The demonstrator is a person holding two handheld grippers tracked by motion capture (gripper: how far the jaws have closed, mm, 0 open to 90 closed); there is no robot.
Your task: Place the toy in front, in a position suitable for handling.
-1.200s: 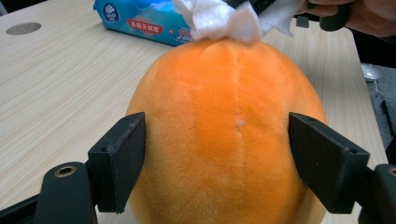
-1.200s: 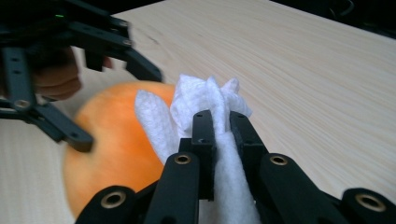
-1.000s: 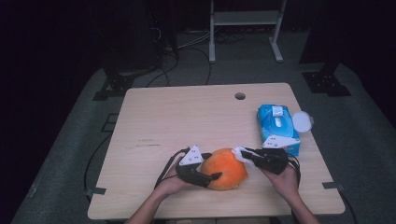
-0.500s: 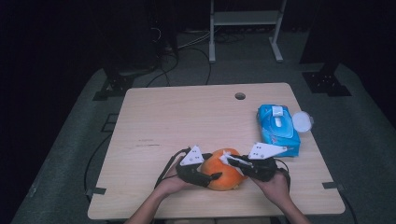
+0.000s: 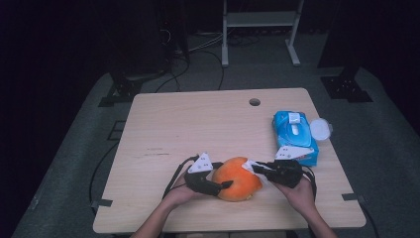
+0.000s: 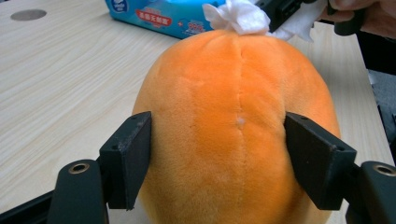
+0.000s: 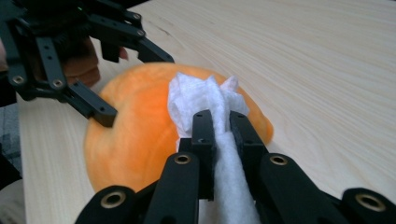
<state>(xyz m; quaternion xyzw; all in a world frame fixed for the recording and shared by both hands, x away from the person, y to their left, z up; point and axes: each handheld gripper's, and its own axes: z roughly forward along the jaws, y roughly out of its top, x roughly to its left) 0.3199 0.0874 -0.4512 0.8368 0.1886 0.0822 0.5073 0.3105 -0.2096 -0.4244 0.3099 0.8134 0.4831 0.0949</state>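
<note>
An orange plush toy (image 5: pixel 236 178) lies on the wooden table (image 5: pixel 198 124) near its front edge. My left gripper (image 5: pixel 218 186) grips it from the left, and its jaws have just been closing. In the left gripper view both pads (image 6: pixel 128 158) press into the sides of the plush (image 6: pixel 238 116). My right gripper (image 5: pixel 260 167) comes in from the right, shut on a crumpled white tissue (image 5: pixel 252 164). In the right gripper view the tissue (image 7: pixel 201 95) rests against the top of the plush (image 7: pixel 135 121), with the left gripper (image 7: pixel 133 86) beyond it.
A blue pack of wet wipes (image 5: pixel 294 134) lies at the right side of the table with a round white lid (image 5: pixel 319 129) beside it. A small round hole (image 5: pixel 254 102) sits near the far edge. Dark floor and stand legs surround the table.
The right gripper carried the tissue left over the plush, then drew back a little to the right. The left gripper's jaws closed in on the plush; that hand stayed put.
</note>
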